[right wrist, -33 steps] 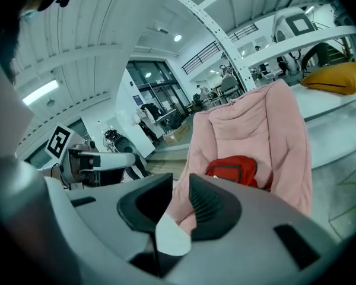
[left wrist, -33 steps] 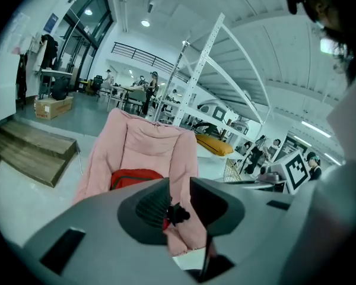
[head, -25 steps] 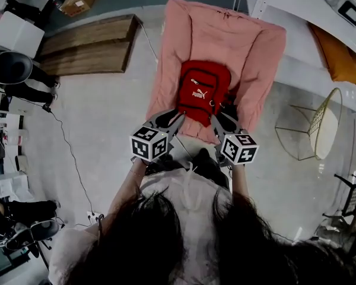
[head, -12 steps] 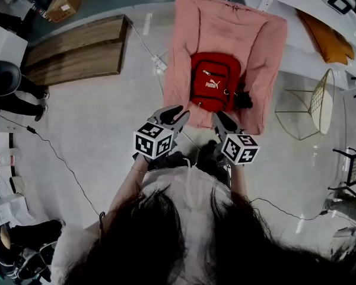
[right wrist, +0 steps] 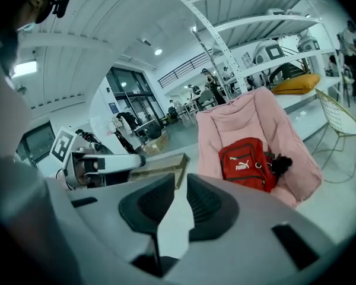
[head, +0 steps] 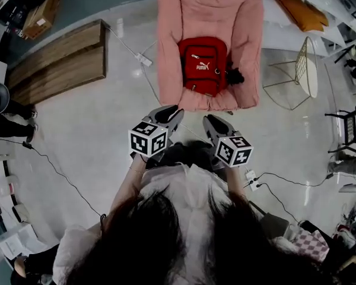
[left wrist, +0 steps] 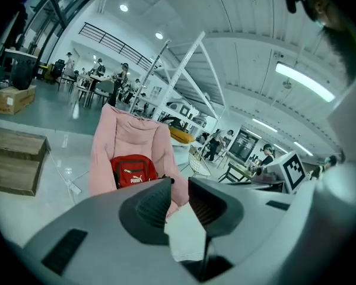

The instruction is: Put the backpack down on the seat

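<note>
While one red backpack (head: 202,64) sits on the single pink seat (head: 169,40), the left gripper (head: 172,111) and right gripper (head: 209,121) hover side by side well short of it, both empty, jaws closing.

The only word I could read was the white brand name PUMA, printed with its logo on the front pocket of the red backpack (head: 200,65). It showed in the head view and, smaller, in both of my gripper views. The left marker cube (head: 148,139) and the right marker cube (head: 233,150) bore black-and-white square patterns, with no letters or numbers. A pale label on the cardboard box (head: 38,13) was too small to read.
</note>
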Demonstrator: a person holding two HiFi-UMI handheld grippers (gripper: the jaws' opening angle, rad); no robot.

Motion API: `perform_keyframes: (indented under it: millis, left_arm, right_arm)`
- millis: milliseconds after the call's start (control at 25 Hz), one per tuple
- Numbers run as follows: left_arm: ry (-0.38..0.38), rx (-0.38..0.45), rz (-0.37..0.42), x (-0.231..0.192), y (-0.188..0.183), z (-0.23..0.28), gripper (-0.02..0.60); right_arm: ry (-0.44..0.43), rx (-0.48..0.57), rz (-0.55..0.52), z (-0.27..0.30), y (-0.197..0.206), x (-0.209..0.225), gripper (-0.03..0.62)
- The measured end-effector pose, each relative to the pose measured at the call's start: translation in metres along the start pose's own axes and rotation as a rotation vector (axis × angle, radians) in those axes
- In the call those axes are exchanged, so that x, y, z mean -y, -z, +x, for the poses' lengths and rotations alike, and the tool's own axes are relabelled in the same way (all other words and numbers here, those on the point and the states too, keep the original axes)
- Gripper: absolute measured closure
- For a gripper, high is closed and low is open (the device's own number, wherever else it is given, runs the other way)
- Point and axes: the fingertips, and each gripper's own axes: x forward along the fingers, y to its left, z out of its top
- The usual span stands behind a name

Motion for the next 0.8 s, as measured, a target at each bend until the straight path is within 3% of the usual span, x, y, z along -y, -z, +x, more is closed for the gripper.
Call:
perform_keyframes:
  millis: [480,800]
  left_arm:
    - [0.044,-0.011,0.007,0.031,0.017,-0.003,0.48]
    - [0.03,-0.015,-0.001,0.062,0.045,-0.008,0.48]
  right_arm:
    - [0.015,-0.002,-0.018,-0.034,0.012,-0.013,0.519]
    - [-0.005,0.004,-0.037,-0.064,0.038,-0.017,0.519]
